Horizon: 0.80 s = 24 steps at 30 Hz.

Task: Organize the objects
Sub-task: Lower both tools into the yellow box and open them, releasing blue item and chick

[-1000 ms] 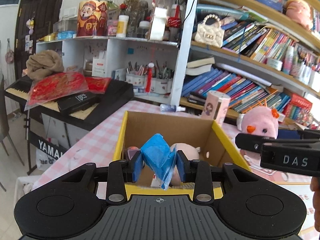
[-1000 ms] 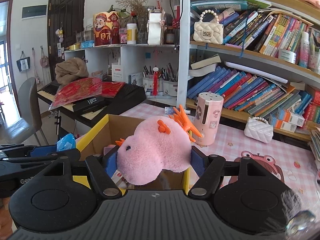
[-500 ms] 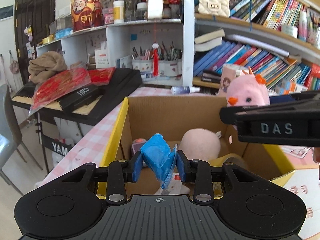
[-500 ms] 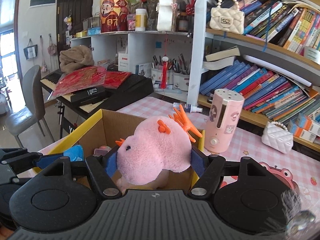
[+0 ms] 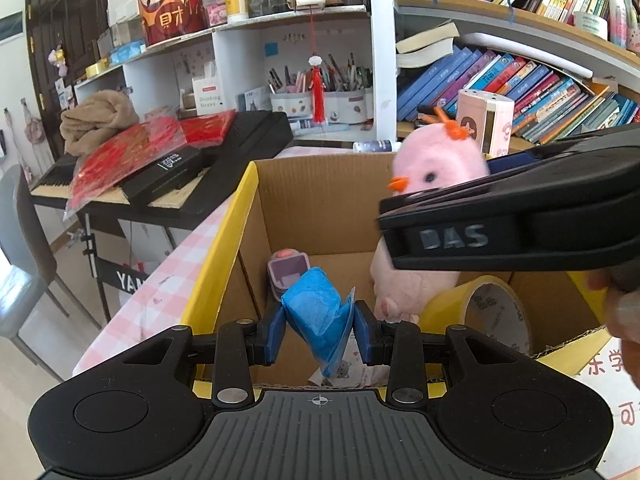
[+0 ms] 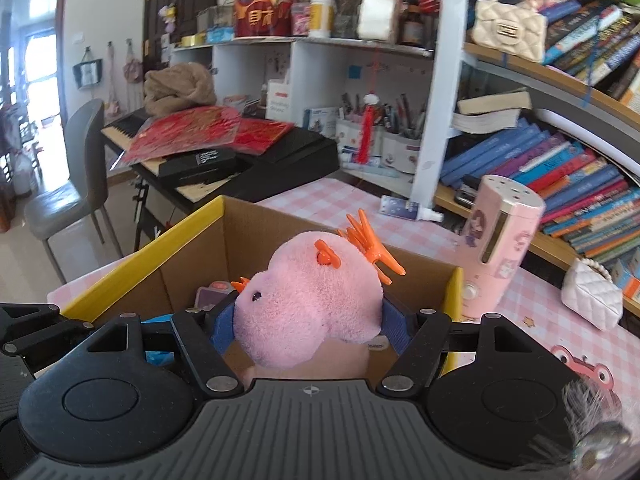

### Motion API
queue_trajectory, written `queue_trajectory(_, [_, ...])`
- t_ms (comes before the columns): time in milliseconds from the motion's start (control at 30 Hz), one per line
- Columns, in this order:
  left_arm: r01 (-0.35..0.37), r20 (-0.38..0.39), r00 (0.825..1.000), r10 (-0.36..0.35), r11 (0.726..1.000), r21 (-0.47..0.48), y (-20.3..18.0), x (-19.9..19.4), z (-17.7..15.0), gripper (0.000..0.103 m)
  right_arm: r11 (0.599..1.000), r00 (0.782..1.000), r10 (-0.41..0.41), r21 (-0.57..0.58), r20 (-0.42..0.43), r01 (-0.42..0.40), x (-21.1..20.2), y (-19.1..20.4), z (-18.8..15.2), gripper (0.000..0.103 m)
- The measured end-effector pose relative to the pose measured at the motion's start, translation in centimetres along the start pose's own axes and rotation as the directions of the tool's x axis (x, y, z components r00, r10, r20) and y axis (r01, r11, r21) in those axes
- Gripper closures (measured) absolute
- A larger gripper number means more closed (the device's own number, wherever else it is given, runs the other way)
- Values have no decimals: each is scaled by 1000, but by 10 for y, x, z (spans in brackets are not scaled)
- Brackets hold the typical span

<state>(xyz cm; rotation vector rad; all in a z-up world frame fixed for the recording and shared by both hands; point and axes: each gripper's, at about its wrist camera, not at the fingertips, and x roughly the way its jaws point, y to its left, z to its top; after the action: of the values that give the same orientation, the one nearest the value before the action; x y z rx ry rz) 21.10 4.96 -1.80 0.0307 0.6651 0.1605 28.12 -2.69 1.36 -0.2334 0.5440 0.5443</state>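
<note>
A blue packet (image 5: pixel 320 316) is clamped between the narrow jaws of the left gripper (image 5: pixel 320 334), above the open cardboard box (image 5: pixel 320 200). A pink plush chick (image 6: pixel 308 308) is gripped by the right gripper (image 6: pixel 308 330) over the same box. Beyond both, a yellow tape roll (image 5: pixel 480 312) lies inside.

Pink-checked table (image 6: pixel 320 196), open cardboard box (image 6: pixel 192 248) at its left edge, pink canister (image 6: pixel 500 240) just right of it, small spray bottle (image 6: pixel 404 206) by the far edge, white quilted purse (image 6: pixel 592 300) toward the right.
</note>
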Motion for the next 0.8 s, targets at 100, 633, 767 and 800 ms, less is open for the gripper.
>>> queue_trajectory(100, [-5, 0, 1000, 5, 1000, -2, 0, 0, 0, 68, 1000, 1000, 22, -15, -21, -22, 10, 3, 2, 34])
queue_trajectory(633, [-29, 0, 1000, 29, 1000, -1, -3, 0, -1, 67, 988, 970, 98, -97, -221, -122, 56, 16, 8, 33])
queue_trajectory(767, [-34, 1, 999, 34, 999, 0, -3, -1, -1, 67, 984, 965, 100, -121, -242, -132, 58, 20, 7, 33])
queue_trajectory(800, [-35, 1, 999, 35, 999, 0, -3, -1, -1, 67, 983, 963, 101, -123, -249, -135, 59, 20, 6, 33])
